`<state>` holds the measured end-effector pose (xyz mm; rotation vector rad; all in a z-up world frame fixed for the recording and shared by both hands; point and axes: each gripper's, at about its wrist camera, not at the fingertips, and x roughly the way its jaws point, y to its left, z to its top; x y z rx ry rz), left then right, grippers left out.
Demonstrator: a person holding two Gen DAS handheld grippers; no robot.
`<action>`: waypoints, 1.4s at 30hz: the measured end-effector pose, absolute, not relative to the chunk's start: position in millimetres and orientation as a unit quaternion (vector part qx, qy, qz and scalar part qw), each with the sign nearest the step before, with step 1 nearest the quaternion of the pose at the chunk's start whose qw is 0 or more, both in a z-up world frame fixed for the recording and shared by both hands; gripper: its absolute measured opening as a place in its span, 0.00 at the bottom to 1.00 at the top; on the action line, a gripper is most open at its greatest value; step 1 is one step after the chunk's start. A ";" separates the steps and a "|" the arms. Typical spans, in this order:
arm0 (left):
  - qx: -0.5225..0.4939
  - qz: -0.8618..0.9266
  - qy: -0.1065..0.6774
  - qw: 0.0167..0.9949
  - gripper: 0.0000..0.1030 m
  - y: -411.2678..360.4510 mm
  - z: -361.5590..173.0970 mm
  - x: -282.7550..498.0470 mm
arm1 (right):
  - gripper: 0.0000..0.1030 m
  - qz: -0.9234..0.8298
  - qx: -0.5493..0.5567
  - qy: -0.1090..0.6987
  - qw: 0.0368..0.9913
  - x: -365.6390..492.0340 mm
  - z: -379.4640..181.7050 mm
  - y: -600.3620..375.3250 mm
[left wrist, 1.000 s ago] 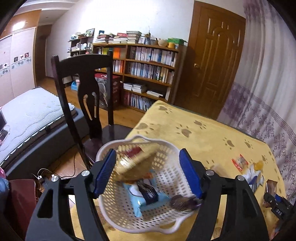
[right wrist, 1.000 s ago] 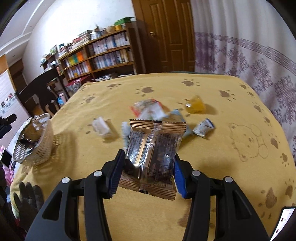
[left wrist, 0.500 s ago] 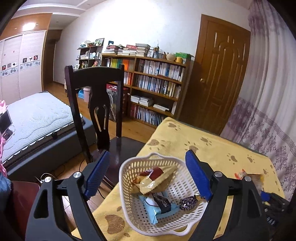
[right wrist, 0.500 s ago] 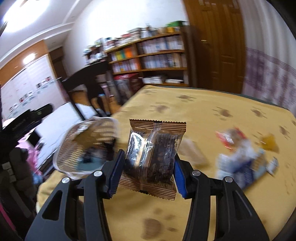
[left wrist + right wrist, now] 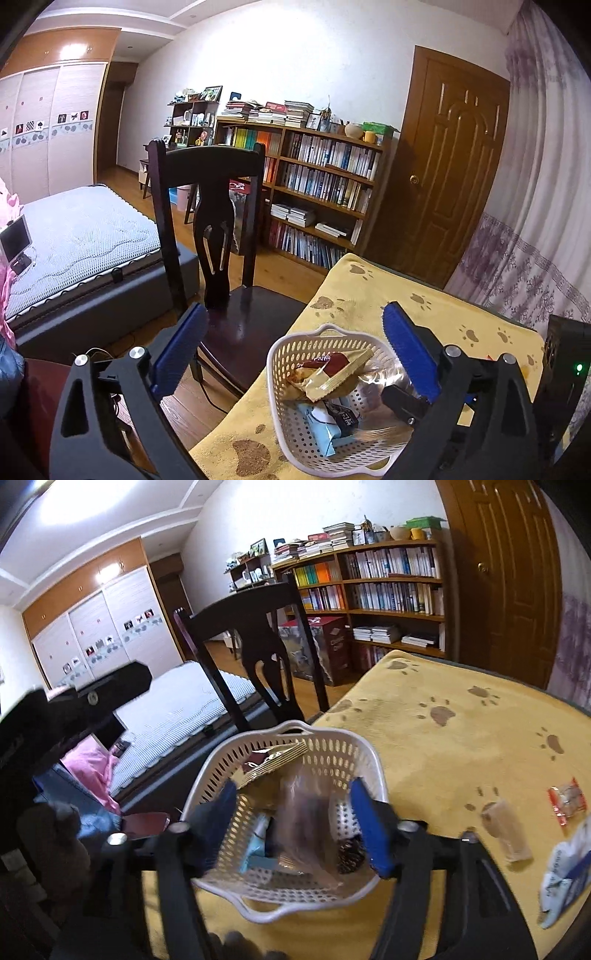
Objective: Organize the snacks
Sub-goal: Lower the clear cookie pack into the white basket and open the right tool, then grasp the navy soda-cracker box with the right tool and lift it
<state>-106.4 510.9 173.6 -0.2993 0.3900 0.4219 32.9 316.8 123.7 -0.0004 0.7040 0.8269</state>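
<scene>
A: The dark snack packet [image 5: 306, 823] sits low in the middle of the right wrist view, a blurred shape between the spread blue pads of the right gripper [image 5: 295, 821], over the white basket [image 5: 343, 734]. Whether the pads touch it cannot be told; the jaws stand wide apart, so it looks let go.

B: It should handle light and crinkly, a slippery film with something crumbly inside. The crimped end seams look like the safest place to pinch, not the soft middle.

A: The perforated basket stands at the lower centre of both views, near the corner of the yellow paw-print cloth [image 5: 461, 716]. In it lie a gold-edged packet [image 5: 332, 373] leaning on the far wall, a light-blue packet [image 5: 321, 428] flat on the floor, and a small dark sweet [image 5: 349, 853].

B: The left gripper [image 5: 291, 354]?

A: Jaws wide, holding nothing, framing the basket's left rim and the dark chair [image 5: 207, 206] beyond. At the right edge of the right wrist view, loose snacks remain on the cloth: a beige piece [image 5: 506, 834], a red-ended wrapper [image 5: 567, 799] and a white-and-blue packet [image 5: 565, 882].
</scene>
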 end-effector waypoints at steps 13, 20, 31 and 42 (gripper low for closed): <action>-0.132 0.197 0.202 0.950 0.95 493.7 171.5 -99.8 | 0.65 0.347 0.039 0.336 0.875 50.1 114.7 273.4; -0.110 0.181 0.212 0.954 0.96 472.9 169.2 -92.6 | 0.65 0.308 0.055 0.341 0.886 59.8 105.4 238.3; -0.079 0.150 0.222 0.960 0.96 434.3 168.3 -82.6 | 0.72 0.201 0.098 0.359 0.906 71.3 86.3 141.3; -0.060 0.115 0.230 0.964 0.96 400.1 167.2 -69.2 | 0.73 0.085 0.224 0.412 0.879 96.1 44.5 40.8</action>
